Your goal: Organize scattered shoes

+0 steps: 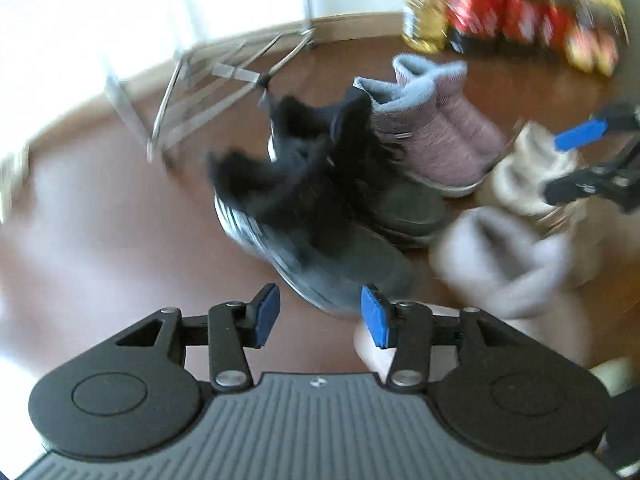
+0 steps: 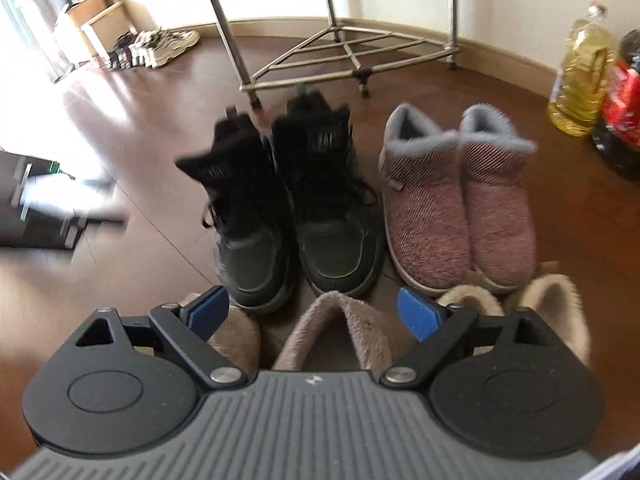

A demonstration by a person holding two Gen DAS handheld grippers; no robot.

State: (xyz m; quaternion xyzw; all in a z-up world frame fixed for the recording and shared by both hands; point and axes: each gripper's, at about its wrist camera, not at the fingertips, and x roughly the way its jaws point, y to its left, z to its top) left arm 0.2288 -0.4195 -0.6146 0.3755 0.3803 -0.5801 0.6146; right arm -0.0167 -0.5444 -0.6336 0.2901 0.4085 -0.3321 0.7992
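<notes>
On the brown wooden floor (image 2: 140, 216) the shoes stand in two rows. In the far row a pair of black lace-up boots (image 2: 296, 216) stands upright with toes toward the right wrist camera, the two boots touching side by side. Just to their right stands a pair of pink slipper boots (image 2: 460, 216) with grey fleece collars, also touching each other and near the black pair.

In the near row, right below the right gripper (image 2: 314, 314), lie furry brown slippers (image 2: 332, 328), and to the right of them a pair of beige fleece-lined boots (image 2: 556, 312). The right gripper's blue-padded fingers (image 2: 418, 314) are spread wide apart and hold nothing; one brown slipper's opening shows between them.

The left wrist view is blurred. The left gripper (image 1: 322, 316) hovers just in front of the toe of the nearer black boot (image 1: 344, 264), which looks tilted here. Its fingers (image 1: 376, 316) are apart and empty. The right gripper (image 1: 588, 160) shows at the right edge of that view, over the beige boots (image 1: 524, 176).

Beyond the shoes stands a metal rack (image 2: 344, 56) against the wall. At the far right stand a bottle of yellow oil (image 2: 580, 76) and a dark bottle with a red label (image 2: 620, 100). At the far left a row of sneakers (image 2: 156, 50) sits beside cardboard boxes (image 2: 92, 20).
</notes>
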